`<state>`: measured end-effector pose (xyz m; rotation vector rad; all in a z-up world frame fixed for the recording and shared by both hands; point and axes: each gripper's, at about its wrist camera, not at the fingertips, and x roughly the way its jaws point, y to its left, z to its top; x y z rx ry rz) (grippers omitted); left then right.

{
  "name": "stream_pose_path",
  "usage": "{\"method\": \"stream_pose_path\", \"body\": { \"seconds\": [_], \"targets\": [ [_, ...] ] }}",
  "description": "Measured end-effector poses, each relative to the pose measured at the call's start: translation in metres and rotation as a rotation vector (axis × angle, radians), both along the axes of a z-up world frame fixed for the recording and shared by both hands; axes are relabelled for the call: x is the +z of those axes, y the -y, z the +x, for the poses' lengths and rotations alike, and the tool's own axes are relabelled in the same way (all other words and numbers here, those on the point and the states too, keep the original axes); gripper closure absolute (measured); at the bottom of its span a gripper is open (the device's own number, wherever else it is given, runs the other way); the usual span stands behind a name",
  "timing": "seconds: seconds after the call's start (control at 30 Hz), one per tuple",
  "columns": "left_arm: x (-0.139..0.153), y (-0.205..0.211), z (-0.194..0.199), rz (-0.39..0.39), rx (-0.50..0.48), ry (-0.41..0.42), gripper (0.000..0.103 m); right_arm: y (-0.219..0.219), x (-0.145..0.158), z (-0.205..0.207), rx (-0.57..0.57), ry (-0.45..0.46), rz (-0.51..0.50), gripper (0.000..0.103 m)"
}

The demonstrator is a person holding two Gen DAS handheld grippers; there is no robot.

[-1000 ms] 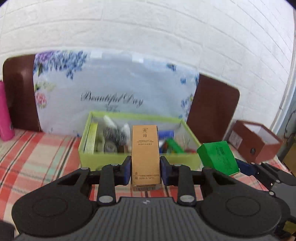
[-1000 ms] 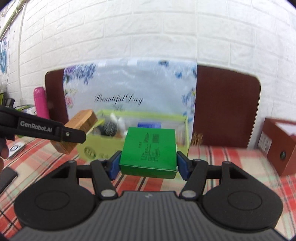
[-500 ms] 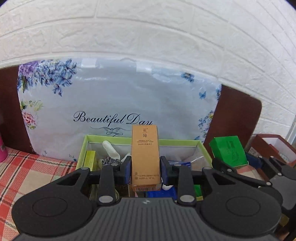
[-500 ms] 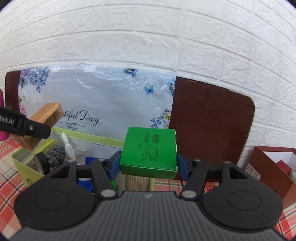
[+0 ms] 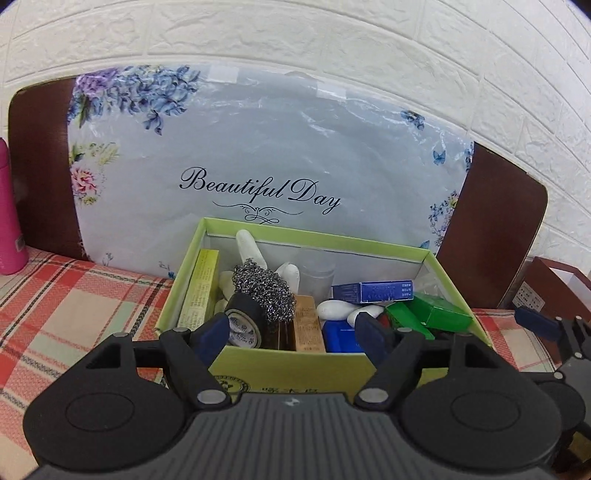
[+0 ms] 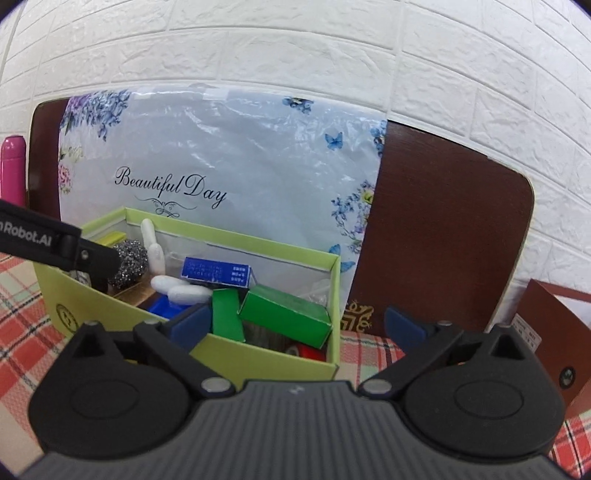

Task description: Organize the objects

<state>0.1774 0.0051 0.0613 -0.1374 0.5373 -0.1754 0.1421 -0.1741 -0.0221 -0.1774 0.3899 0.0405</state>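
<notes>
Left gripper (image 5: 291, 332) nearest, jaws opening, nothing between the blue pads; it hangs over the near wall of the lime box (image 5: 295, 365). Right gripper (image 6: 295, 326) likewise opening, empty, at the box's right corner. Box open-topped, yellow-green card, white lining, standing on the checked cloth (image 5: 74, 314). Inside, near to far: one tan carton (image 5: 308, 325) lying flat just past the left pads; one black tape roll (image 5: 243, 321); one steel scourer (image 5: 264, 288) touching the roll. Green boxes, two: a narrow one (image 6: 226, 314) on edge, a larger one (image 6: 286, 312) tilted against it at the right end. Blue boxes, two: one low (image 5: 338, 336), one (image 5: 373, 291) propped toward the back. White oblong pieces, several, count unclear. One yellow carton (image 5: 199, 288) against the left wall. Behind: a floral board (image 5: 277, 155) reading "Beautiful Day", then white brick wall (image 5: 295, 33). One pink bottle (image 5: 9, 214) far left; one brown box (image 6: 554, 332) far right.
</notes>
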Motion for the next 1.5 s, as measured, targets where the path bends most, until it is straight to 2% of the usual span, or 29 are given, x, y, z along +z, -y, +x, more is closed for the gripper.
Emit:
{"method": "stream_pose_path", "body": {
  "seconds": [0.13,0.3,0.53,0.67,1.17,1.5],
  "targets": [
    [0.012,0.0,-0.025,0.046,0.027,-0.008,0.021,0.01,0.018,-0.025,-0.032,-0.002,0.064,0.0],
    [0.015,-0.001,-0.065,0.077,0.056,-0.04,0.017,0.017,0.031,-0.066,-0.037,-0.055,0.091,0.0],
    [-0.007,0.009,-0.108,0.159,0.071,-0.117,0.016,0.014,0.02,-0.12,-0.048,-0.134,0.142,0.0],
    [-0.013,0.01,-0.125,0.198,0.075,-0.131,0.016,0.006,0.012,-0.139,-0.039,-0.168,0.152,0.0],
    [-0.013,0.002,-0.141,0.195,0.109,-0.137,0.016,0.001,0.018,-0.157,-0.057,-0.156,0.173,0.0],
    [-0.011,0.005,-0.142,0.18,0.08,-0.115,0.016,0.002,0.012,-0.152,-0.063,-0.176,0.183,0.0]
  ]
}}
